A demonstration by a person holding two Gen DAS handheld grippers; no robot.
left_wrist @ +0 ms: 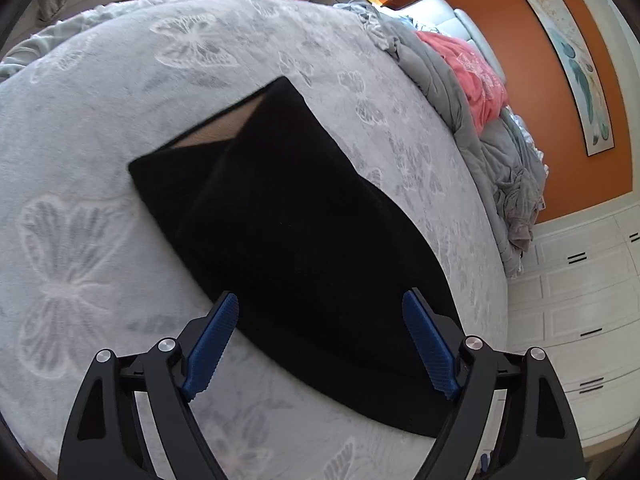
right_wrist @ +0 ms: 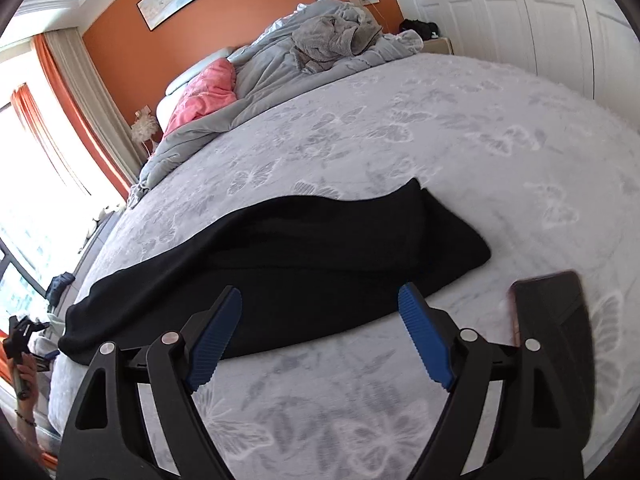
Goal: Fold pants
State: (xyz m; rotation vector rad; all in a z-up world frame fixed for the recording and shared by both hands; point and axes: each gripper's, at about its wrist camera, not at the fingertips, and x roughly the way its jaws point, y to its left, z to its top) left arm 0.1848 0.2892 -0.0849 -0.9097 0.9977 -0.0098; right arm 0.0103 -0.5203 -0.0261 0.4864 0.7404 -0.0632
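Black pants lie flat on the grey butterfly-print bed cover, legs laid together lengthwise, waistband at the far end showing a pale lining. My left gripper is open and empty, hovering over the leg end of the pants. In the right wrist view the pants stretch from left to right across the bed cover. My right gripper is open and empty, just above their near edge. The left gripper shows small in the person's hand at the far left.
A dark phone lies on the bed right of the right gripper. Crumpled grey bedding and a pink blanket are piled at the headboard. White wardrobes stand beside the bed. A window is at left.
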